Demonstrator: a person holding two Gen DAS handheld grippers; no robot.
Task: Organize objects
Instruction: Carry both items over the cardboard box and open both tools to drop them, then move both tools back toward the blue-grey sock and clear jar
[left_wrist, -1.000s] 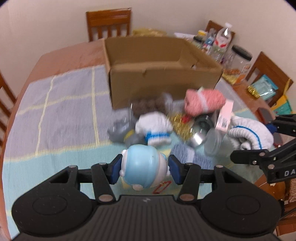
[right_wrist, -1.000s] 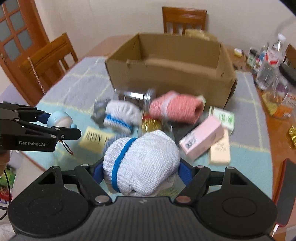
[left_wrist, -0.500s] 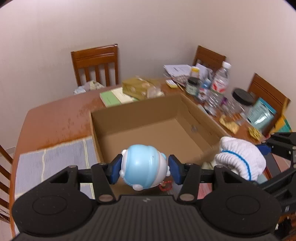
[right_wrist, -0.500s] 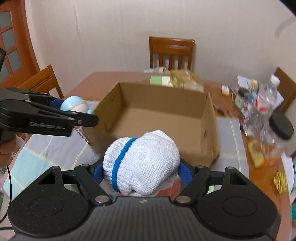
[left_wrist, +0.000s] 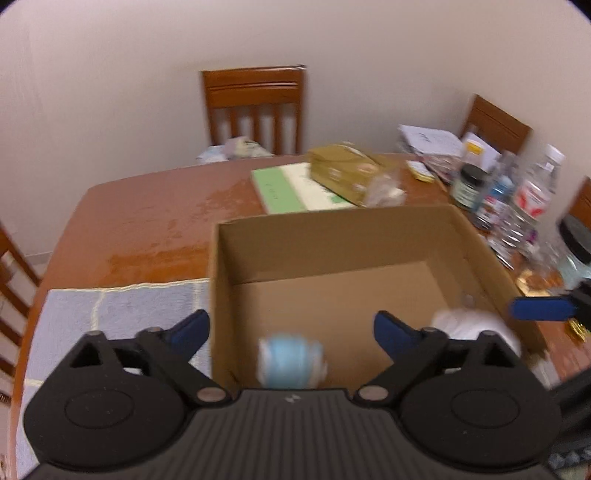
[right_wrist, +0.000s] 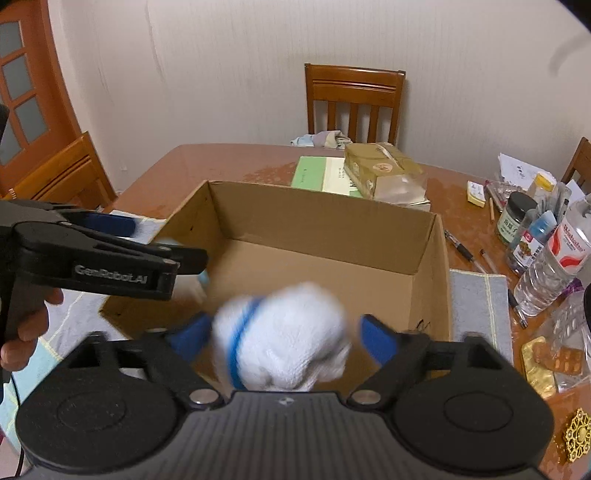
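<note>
An open cardboard box (left_wrist: 332, 221) stands on the table, also seen from the right wrist as the box (right_wrist: 321, 218). My left gripper (left_wrist: 291, 325) hangs over its near edge, jaws opening wide. The pale blue round toy (left_wrist: 291, 363) is a blur below them, touching neither pad. My right gripper (right_wrist: 282, 328) is over the box too, jaws opening. The white sock bundle with a blue band (right_wrist: 288, 343) sits blurred between the pads, free of them. That sock bundle (left_wrist: 476, 328) shows at the box's right side. The left gripper (right_wrist: 162, 242) mostly hides the toy.
Behind the box lie a green booklet (right_wrist: 314, 173) and a gold tissue pack (right_wrist: 384, 170). Bottles and jars (right_wrist: 546, 251) and pens crowd the right side. A striped cloth (left_wrist: 122, 314) covers the near table. Wooden chairs (right_wrist: 354, 103) stand around it. A hand (right_wrist: 22, 332) holds the left gripper.
Both grippers moved forward from the pile of objects to above the box. Both jaws have spread, and the blue toy and the sock bundle have come loose from the pads.
</note>
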